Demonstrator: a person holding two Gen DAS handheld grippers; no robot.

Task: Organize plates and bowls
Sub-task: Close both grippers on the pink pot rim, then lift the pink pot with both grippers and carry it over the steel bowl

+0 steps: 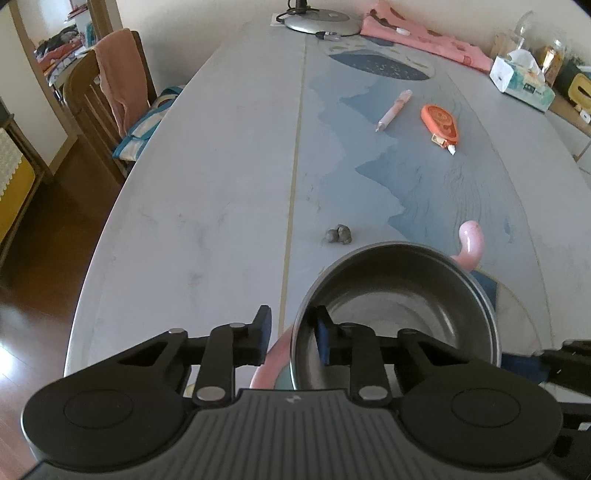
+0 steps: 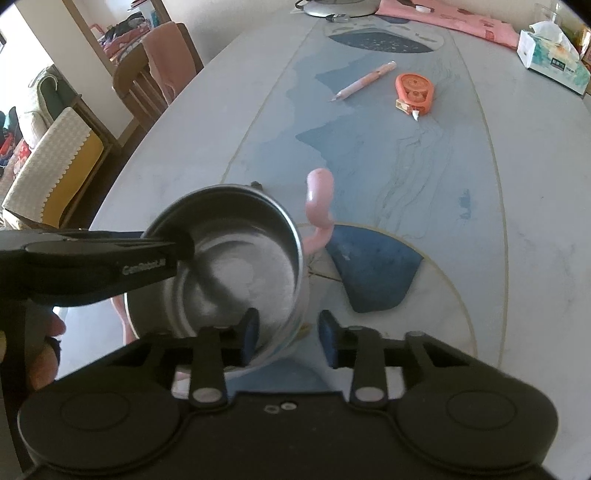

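Observation:
A steel bowl sits tilted on a pink dish with curled handles near the table's front edge. My left gripper straddles the bowl's near-left rim, one finger inside, one outside, jaws a little apart around the rim. In the right wrist view the bowl is at the left with the pink handle behind it. My right gripper straddles the bowl's near-right rim, left finger inside, right finger outside, with a clear gap. The left gripper's body reaches in from the left.
On the marbled table lie a pink pen, an orange correction-tape dispenser, small grey lumps, a tissue box, pink cloth and a lamp base. A chair stands at the left.

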